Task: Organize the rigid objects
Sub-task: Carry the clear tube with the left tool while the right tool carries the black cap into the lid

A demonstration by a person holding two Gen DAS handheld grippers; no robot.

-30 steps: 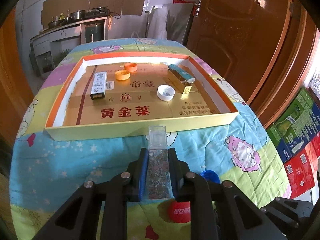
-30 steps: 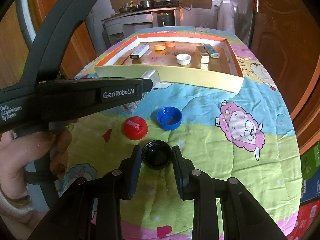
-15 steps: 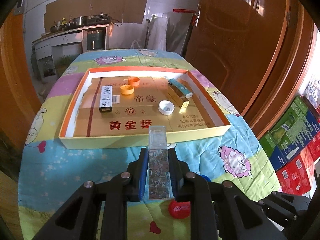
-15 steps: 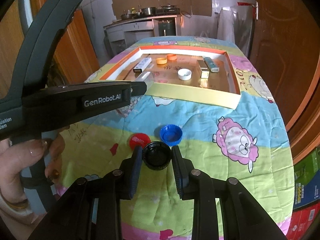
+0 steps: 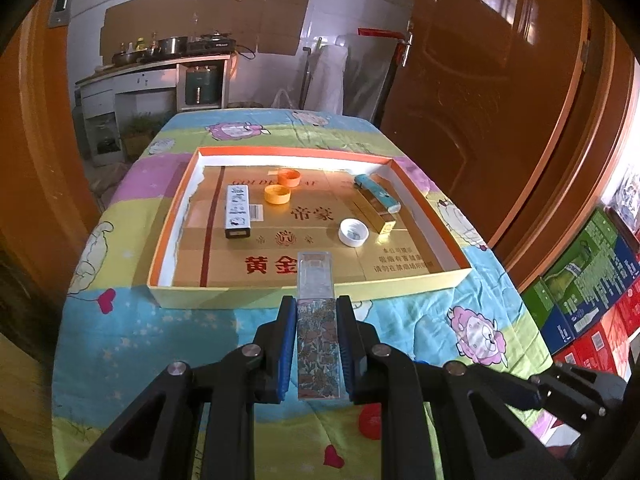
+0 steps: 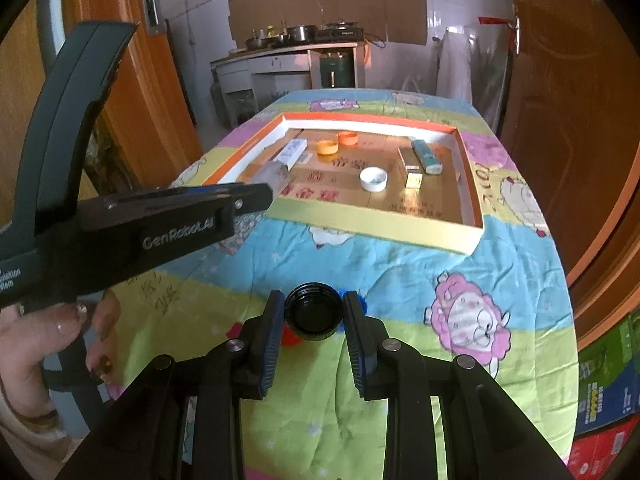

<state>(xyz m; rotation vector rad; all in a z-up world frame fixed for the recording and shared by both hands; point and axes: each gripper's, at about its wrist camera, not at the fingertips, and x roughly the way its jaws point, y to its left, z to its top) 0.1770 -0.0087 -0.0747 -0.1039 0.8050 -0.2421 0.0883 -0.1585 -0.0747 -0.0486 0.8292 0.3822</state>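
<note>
My left gripper (image 5: 316, 306) is shut on a clear narrow box with a patterned insert (image 5: 317, 320), lifted above the bedspread just short of the cardboard tray (image 5: 304, 298). The same box (image 6: 274, 174) pokes past the left gripper's side (image 6: 264, 200) in the right wrist view. My right gripper (image 6: 314, 300) is shut on a black bottle cap (image 6: 314, 316), raised over the cloth. Inside the tray lie a white cap (image 5: 353, 232), a yellow cap (image 5: 277, 194), an orange cap (image 5: 289, 178), a black-and-white box (image 5: 237, 216), a gold box (image 5: 376, 214) and a teal box (image 5: 376, 192).
A red cap (image 5: 370, 420) and a blue cap (image 6: 360, 300) rest on the cartoon bedspread (image 6: 400, 272) beneath the grippers, mostly hidden. A hand (image 6: 44, 328) grips the left tool. Wooden doors stand on both sides; colourful cartons (image 5: 592, 276) are stacked at the right.
Both grippers have risen with their loads, so the table and tray look smaller and farther below. The red and blue caps have slipped behind the right gripper and the black cap.
</note>
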